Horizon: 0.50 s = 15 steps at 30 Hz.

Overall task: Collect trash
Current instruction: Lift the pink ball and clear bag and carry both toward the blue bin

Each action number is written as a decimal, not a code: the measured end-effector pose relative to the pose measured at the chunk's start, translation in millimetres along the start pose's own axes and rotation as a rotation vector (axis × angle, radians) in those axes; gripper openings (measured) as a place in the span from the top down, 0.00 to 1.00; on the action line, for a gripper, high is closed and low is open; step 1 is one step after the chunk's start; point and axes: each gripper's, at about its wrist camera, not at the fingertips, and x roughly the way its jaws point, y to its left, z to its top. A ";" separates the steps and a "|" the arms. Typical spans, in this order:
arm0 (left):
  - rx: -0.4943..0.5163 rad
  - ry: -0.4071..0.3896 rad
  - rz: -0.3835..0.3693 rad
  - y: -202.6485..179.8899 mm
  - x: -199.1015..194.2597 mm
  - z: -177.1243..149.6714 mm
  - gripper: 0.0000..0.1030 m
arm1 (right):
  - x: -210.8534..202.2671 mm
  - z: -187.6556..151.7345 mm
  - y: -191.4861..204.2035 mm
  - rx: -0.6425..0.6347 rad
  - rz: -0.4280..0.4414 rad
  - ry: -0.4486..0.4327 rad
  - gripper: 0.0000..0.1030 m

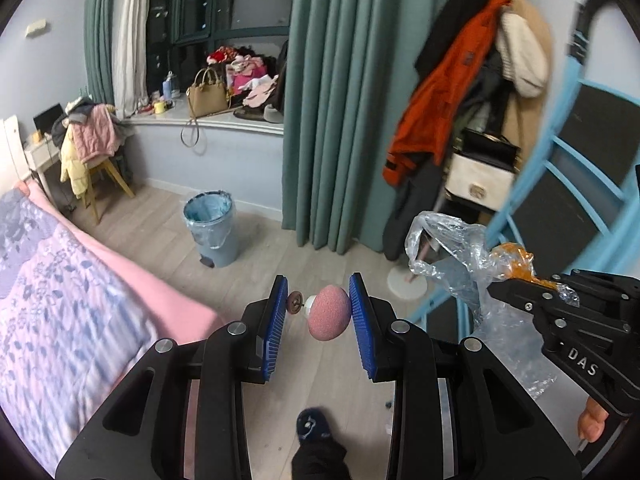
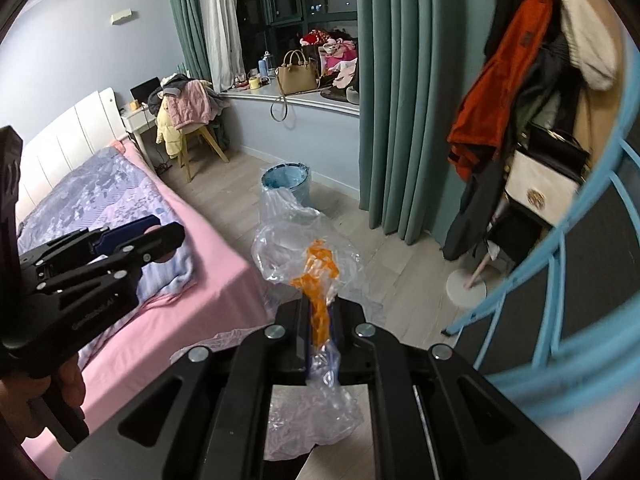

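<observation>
My left gripper (image 1: 319, 306) is shut on a small pink dome-shaped object (image 1: 328, 317) with a white stem and a brown disc, held above the wooden floor. It also shows in the right wrist view (image 2: 160, 236) at the left. My right gripper (image 2: 320, 308) is shut on a crumpled clear plastic bag (image 2: 296, 236) with an orange strip (image 2: 318, 272). In the left wrist view the right gripper (image 1: 516, 280) and bag (image 1: 452, 252) are at the right. A grey-blue trash bin (image 1: 212, 224) with a liner stands on the floor ahead, also in the right wrist view (image 2: 286, 182).
A bed with pink sheet (image 1: 80, 300) lies to the left. Green curtains (image 1: 340, 100) hang ahead. A coat rack with clothes (image 1: 472, 100) stands at the right on a white base (image 1: 408, 282). A blue metal frame (image 1: 560, 184) is at the far right. A chair with jackets (image 1: 92, 148) stands far left.
</observation>
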 end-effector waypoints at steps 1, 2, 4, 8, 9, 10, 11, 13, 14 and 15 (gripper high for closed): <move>-0.006 0.008 0.012 9.5 23.9 15.6 0.71 | 15.1 15.0 -2.5 -0.012 -0.001 0.010 0.93; -0.010 0.016 0.015 15.3 37.9 26.4 0.71 | 29.9 31.6 -5.3 -0.025 0.004 0.023 0.93; -0.018 0.028 0.006 28.9 63.8 51.1 0.71 | 53.6 59.3 -8.6 -0.058 0.011 0.039 0.93; 0.004 0.027 0.005 53.3 111.2 100.0 0.71 | 100.7 108.3 -16.0 -0.083 0.029 0.059 0.93; 0.005 0.033 0.008 58.1 122.8 109.5 0.71 | 109.8 117.7 -17.8 -0.084 0.034 0.063 0.93; -0.001 0.039 0.010 63.3 134.6 120.7 0.71 | 119.1 128.8 -19.4 -0.090 0.040 0.064 0.93; -0.005 0.040 0.010 67.9 145.2 132.4 0.71 | 129.5 141.2 -20.6 -0.103 0.049 0.063 0.93; -0.005 0.035 0.024 72.5 157.6 146.2 0.71 | 152.0 165.3 -21.9 -0.130 0.069 0.062 0.93; -0.019 0.035 0.032 76.6 165.4 154.5 0.71 | 160.1 172.7 -22.7 -0.138 0.077 0.063 0.93; -0.032 0.036 0.038 78.9 170.6 159.6 0.71 | 172.4 183.5 -24.0 -0.147 0.089 0.064 0.93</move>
